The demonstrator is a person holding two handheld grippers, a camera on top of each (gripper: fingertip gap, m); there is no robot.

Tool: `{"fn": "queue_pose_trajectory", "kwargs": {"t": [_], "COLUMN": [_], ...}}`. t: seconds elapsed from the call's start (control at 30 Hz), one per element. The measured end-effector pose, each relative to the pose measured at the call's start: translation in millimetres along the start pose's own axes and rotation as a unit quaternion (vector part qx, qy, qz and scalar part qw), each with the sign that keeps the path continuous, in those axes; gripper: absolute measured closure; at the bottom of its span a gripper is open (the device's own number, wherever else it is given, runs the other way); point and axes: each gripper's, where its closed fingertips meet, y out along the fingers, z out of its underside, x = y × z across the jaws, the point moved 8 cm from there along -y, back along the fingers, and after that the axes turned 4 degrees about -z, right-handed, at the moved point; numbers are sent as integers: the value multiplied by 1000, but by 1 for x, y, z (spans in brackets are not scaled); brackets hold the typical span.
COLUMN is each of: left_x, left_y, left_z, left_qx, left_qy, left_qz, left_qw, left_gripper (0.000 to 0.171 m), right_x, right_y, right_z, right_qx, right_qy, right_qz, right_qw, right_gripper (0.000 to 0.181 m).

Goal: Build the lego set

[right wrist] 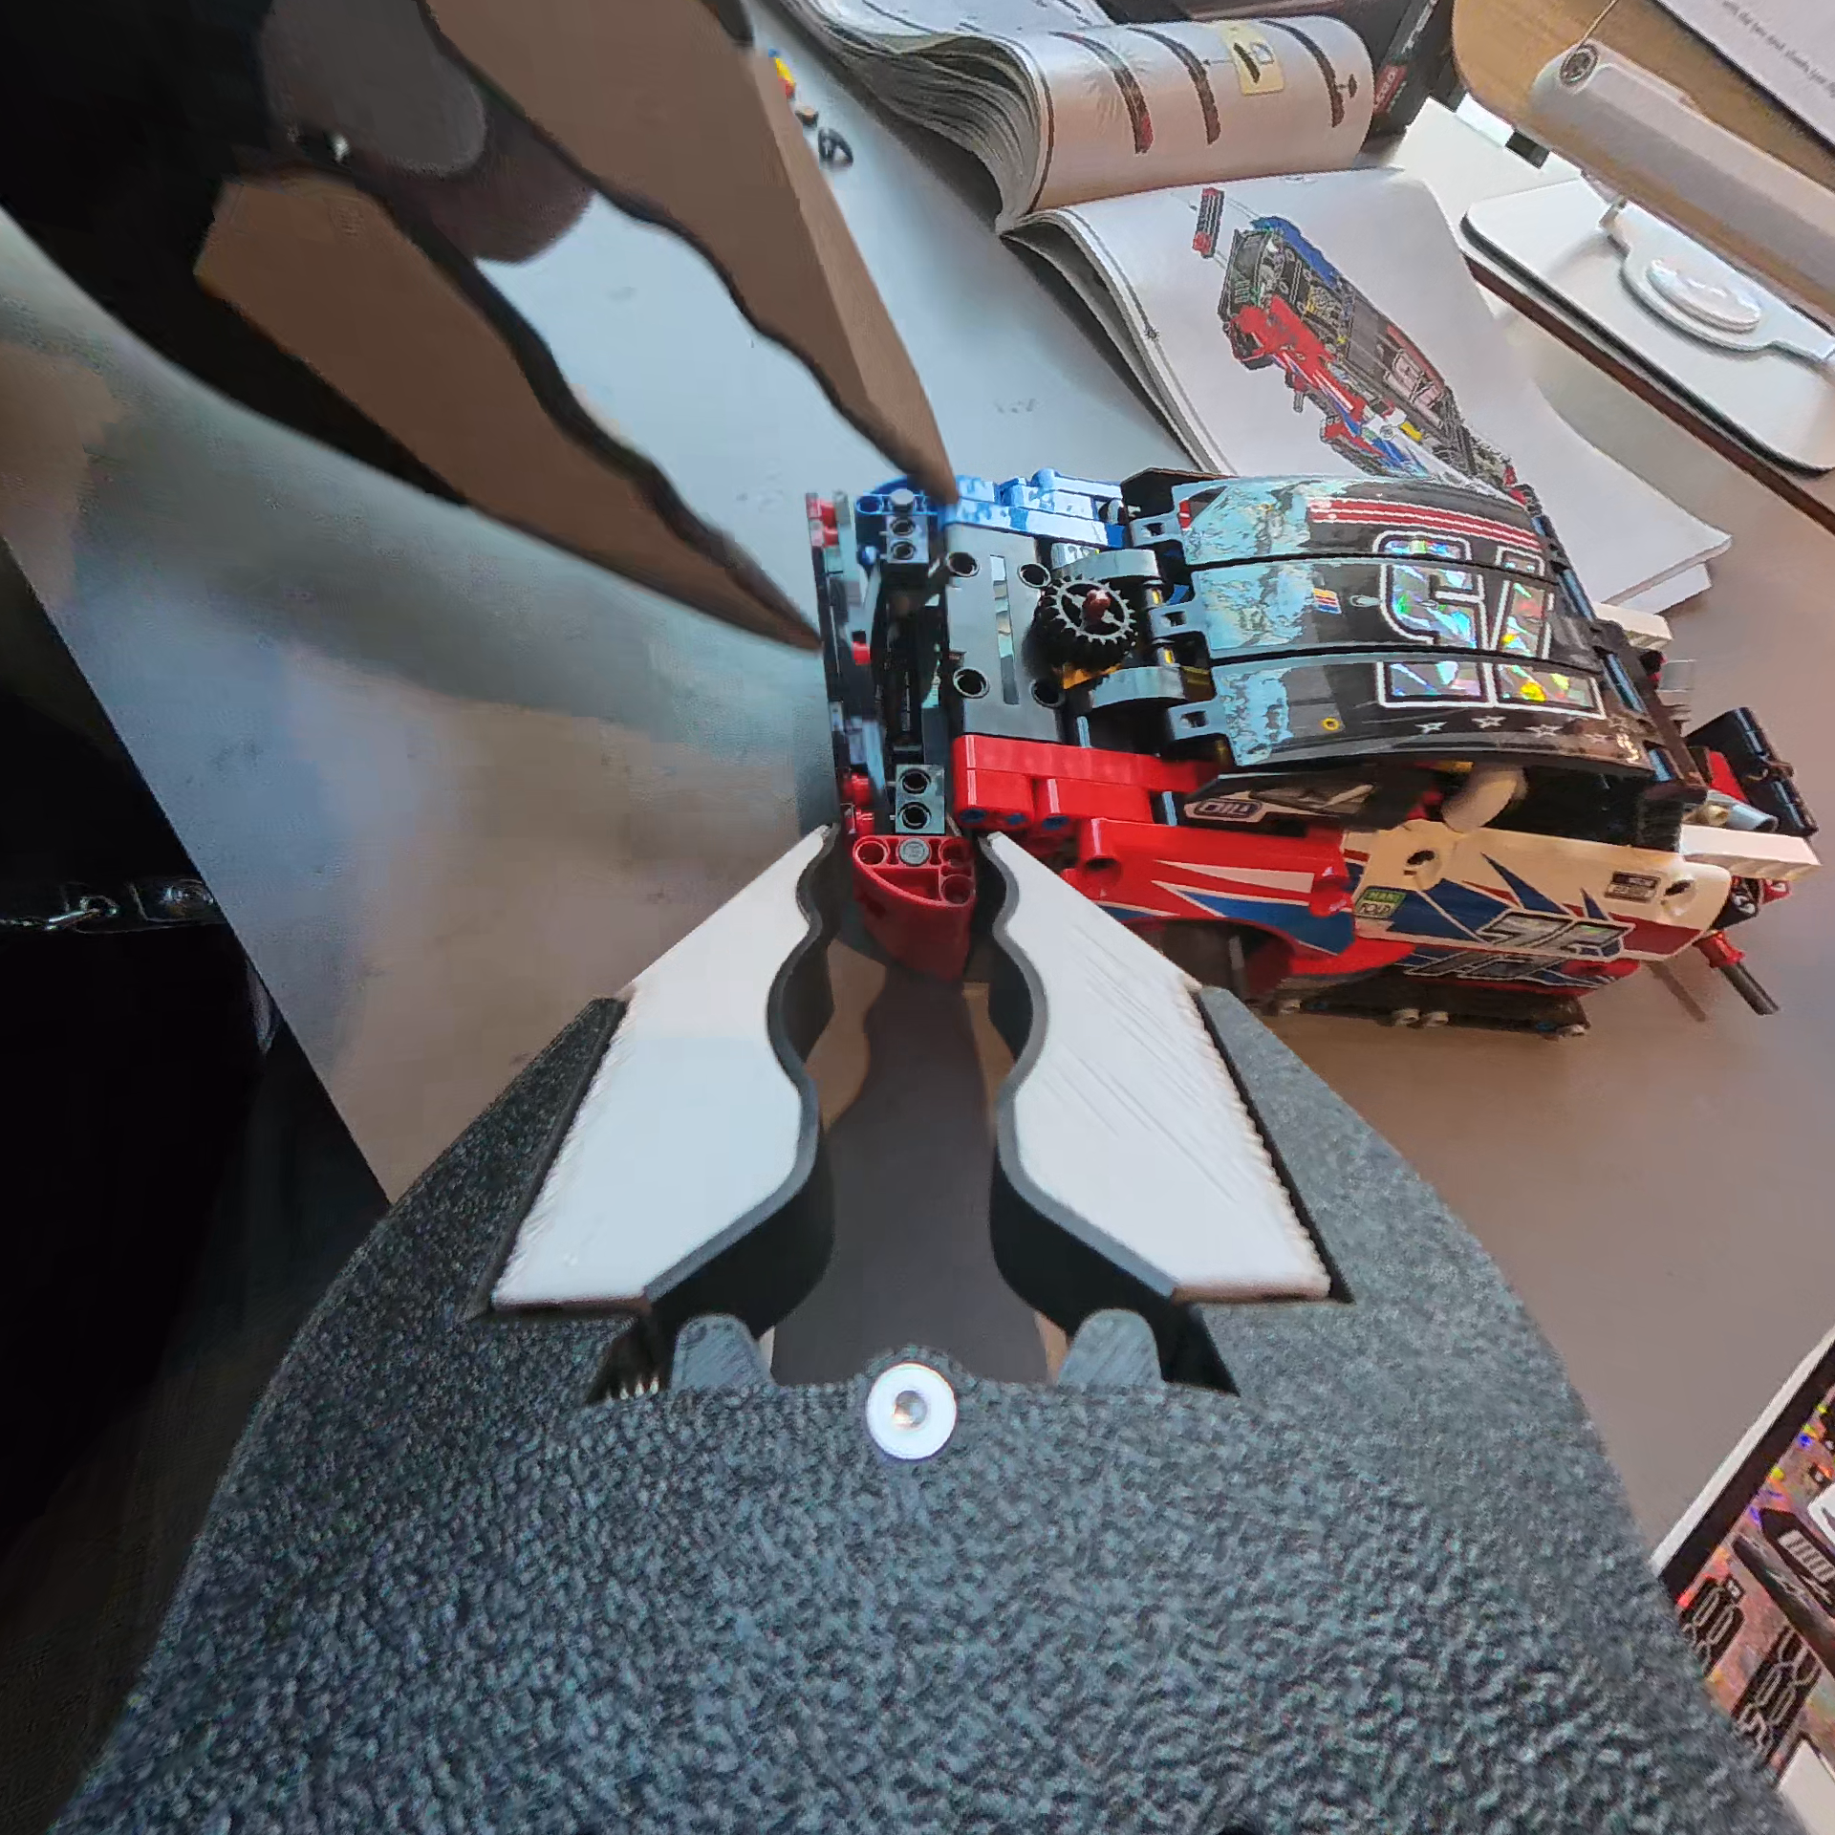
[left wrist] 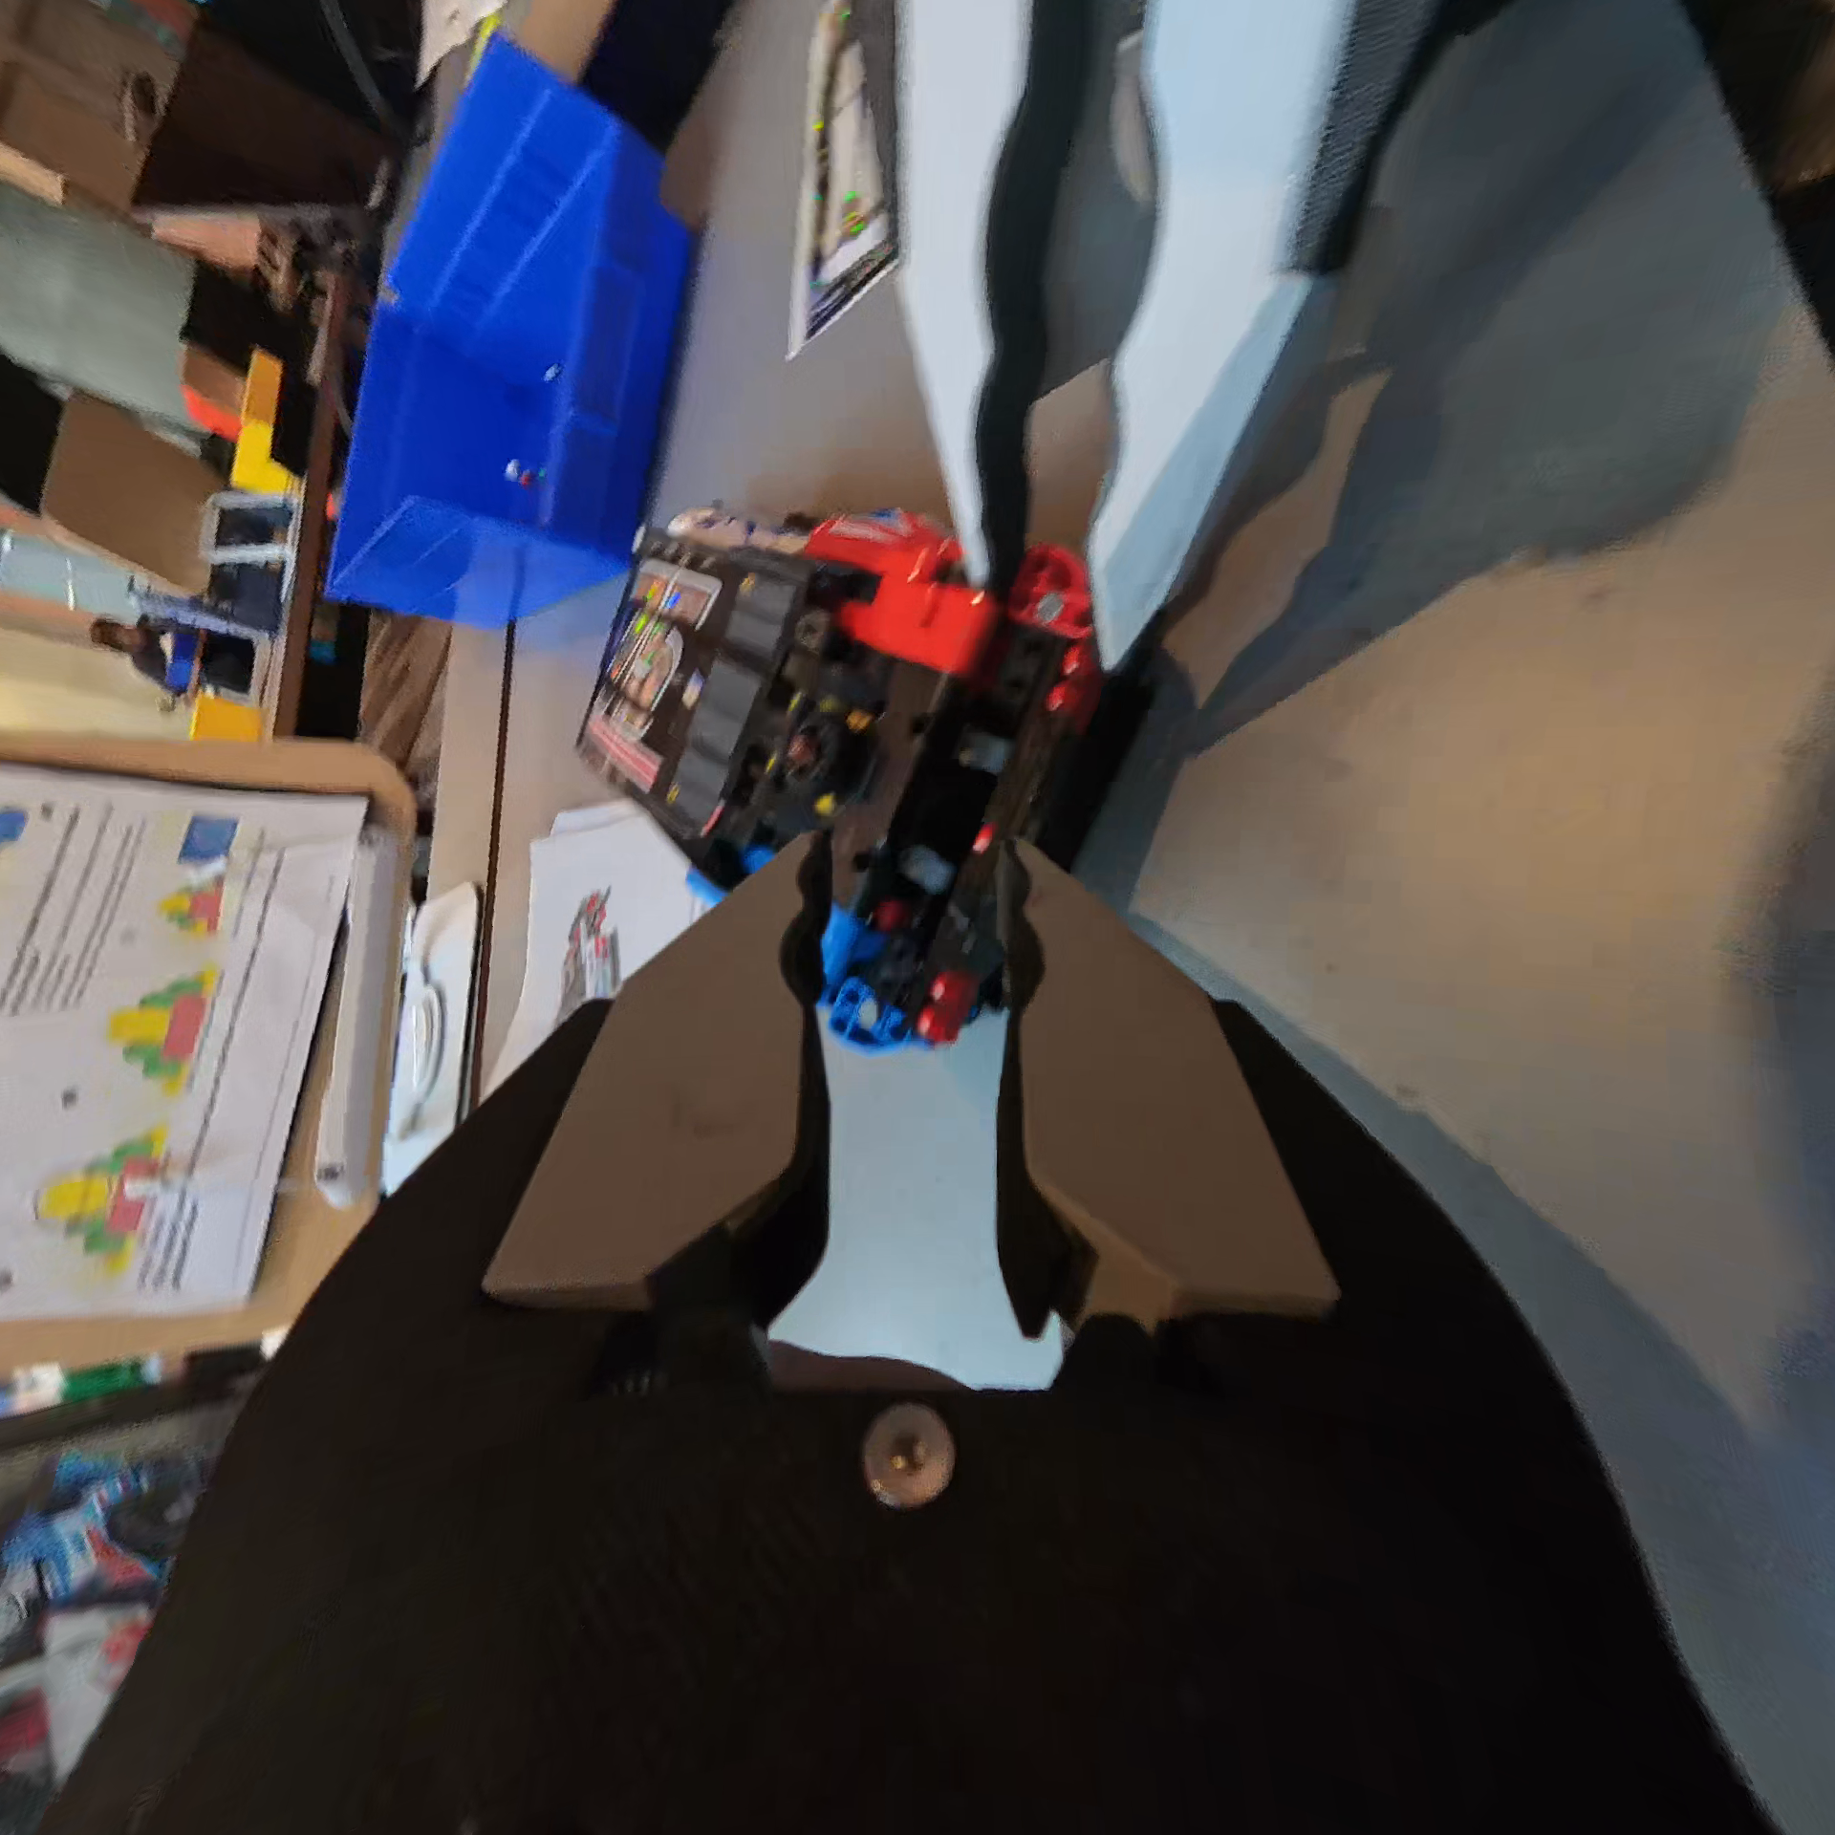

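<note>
A partly built toy car [right wrist: 1291, 735], black on top with red, white and blue sides, sits on a grey table [right wrist: 496, 755]. Both grippers meet at its open rear end.

The right gripper [right wrist: 909, 864], with white fingers [right wrist: 695, 1072], approaches the car's near rear corner. Its fingers are closed on a small red curved piece [right wrist: 918, 909] at that corner; the tips press against both sides of the piece.

The left gripper [left wrist: 914, 874], with tan fingers [left wrist: 685, 1112], reaches the same rear end from the far side. Its fingers stand apart, straddling the black and blue frame of the car's back. Whether the tips actually press on the frame cannot be told, as that view is blurred.

Behind the car lies an open instruction booklet [right wrist: 1340, 328] showing a drawing of the model. In the left wrist view, a blue plastic bin [left wrist: 516, 357] stands beyond the car, and a sheet with coloured brick diagrams [left wrist: 159, 1043] lies off to one side.
</note>
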Motion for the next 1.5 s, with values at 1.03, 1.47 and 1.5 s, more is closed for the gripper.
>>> {"fn": "queue_pose_trajectory", "kwargs": {"t": [1.03,1.47,1.5], "left_x": [32,30,31], "left_y": [24,22,22], "left_z": [62,64,65], "left_qx": [-4,-31,-38], "left_qy": [-170,-161,-162], "left_qz": [204,194,194], "left_qw": [964,967,967], "left_gripper": [133,142,142], "right_x": [-1,-4,-4], "right_y": [2,2,2], "right_z": [-2,-2,-2], "right_qx": [2,1,0], "right_qy": [17,28,29], "right_qz": [0,-2,-2], "right_qw": [1000,1000,1000], "right_gripper": [156,156,156]}}
